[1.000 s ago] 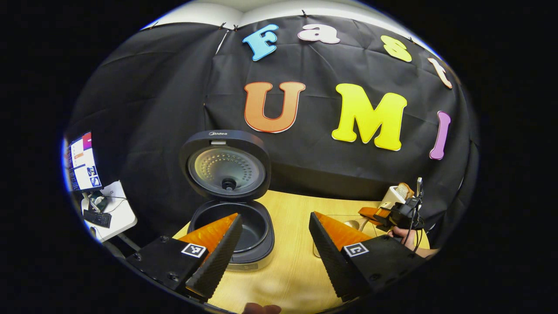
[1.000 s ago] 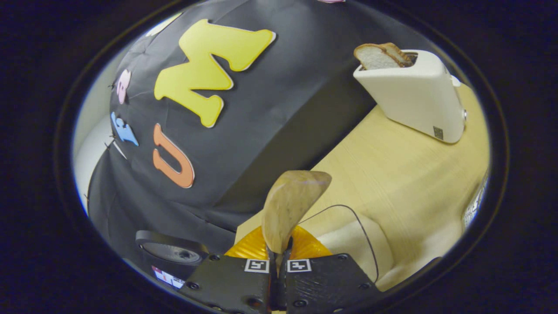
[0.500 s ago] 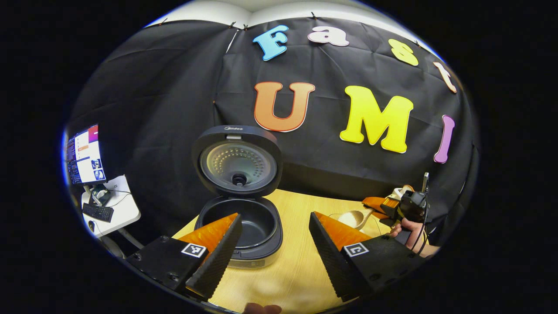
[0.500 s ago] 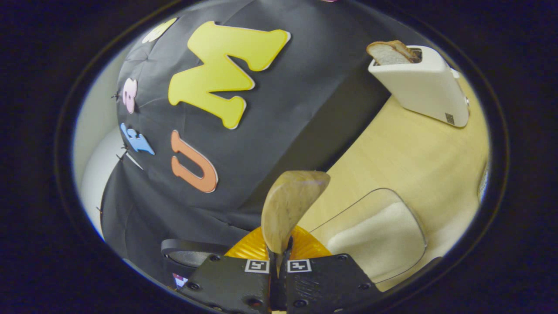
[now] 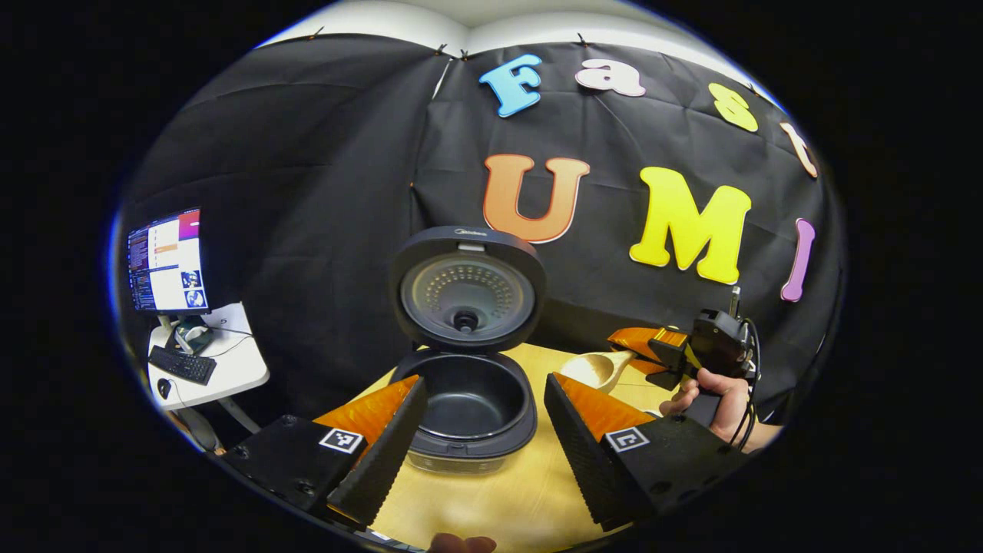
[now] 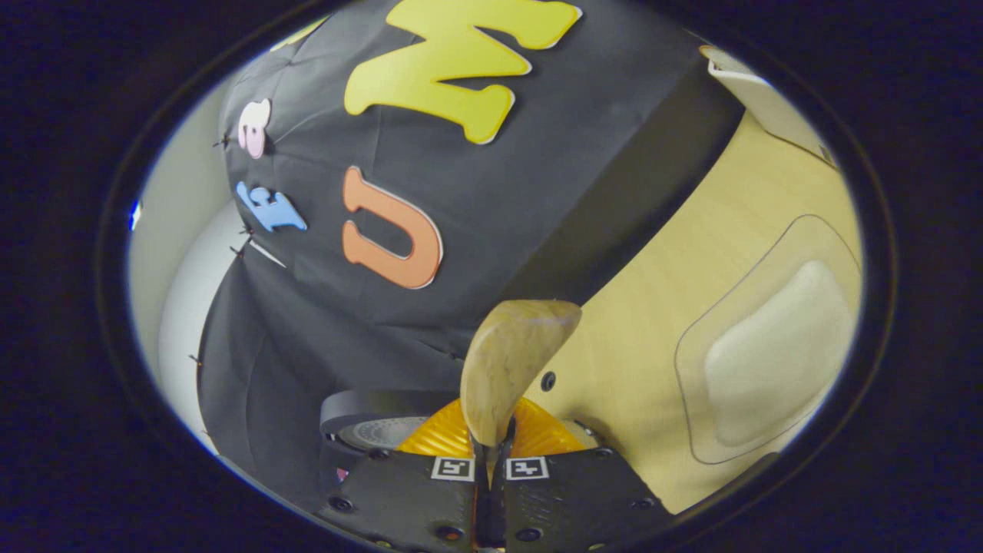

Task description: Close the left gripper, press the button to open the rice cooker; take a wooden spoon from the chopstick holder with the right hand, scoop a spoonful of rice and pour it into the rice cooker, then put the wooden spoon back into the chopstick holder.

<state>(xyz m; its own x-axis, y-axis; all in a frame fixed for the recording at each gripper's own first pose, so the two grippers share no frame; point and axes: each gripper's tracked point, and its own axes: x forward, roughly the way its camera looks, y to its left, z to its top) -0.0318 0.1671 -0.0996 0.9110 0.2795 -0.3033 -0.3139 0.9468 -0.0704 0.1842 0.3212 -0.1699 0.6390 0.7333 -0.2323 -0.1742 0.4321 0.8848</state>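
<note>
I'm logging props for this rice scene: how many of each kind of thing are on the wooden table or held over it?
Rice cooker, lid open: 1
Wooden spoon, held: 1
Clear container of rice: 1
Toaster, at frame edge: 1
Total: 4

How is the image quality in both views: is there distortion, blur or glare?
Left gripper view: strong fisheye bending, the table edge curves; the rice cooker is sharp, with a soft shine on its open lid's inner plate. Right gripper view: tilted and equally bent; the wooden spoon, close to the lens, looks slightly soft; the rice container near the rim is stretched.
</note>
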